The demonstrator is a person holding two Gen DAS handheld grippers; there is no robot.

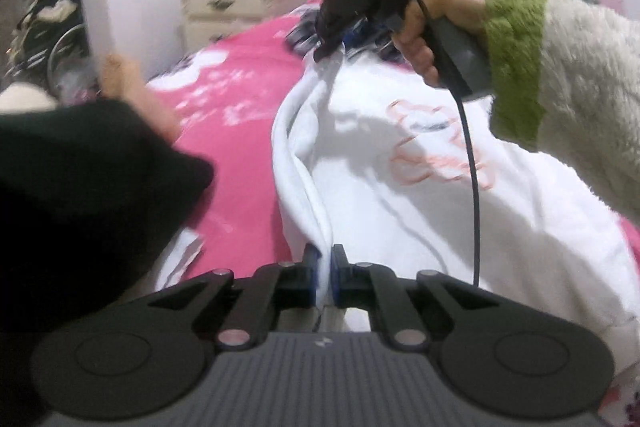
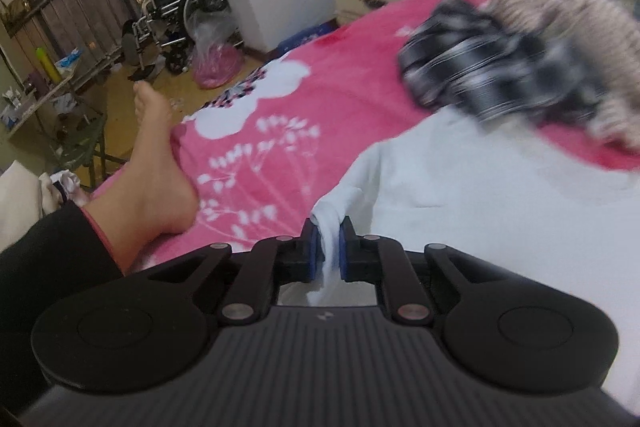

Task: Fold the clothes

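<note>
On the pink bed a white top lies spread, with a faint pink print on it. The left gripper is pinched tight on a bunched edge of the top, and the right gripper is clamped on another fold of it. A hand in a fleece sleeve grips the right tool. A bare foot rests at the bed's side. Beyond, a blurred checked garment lies by a striped one.
</note>
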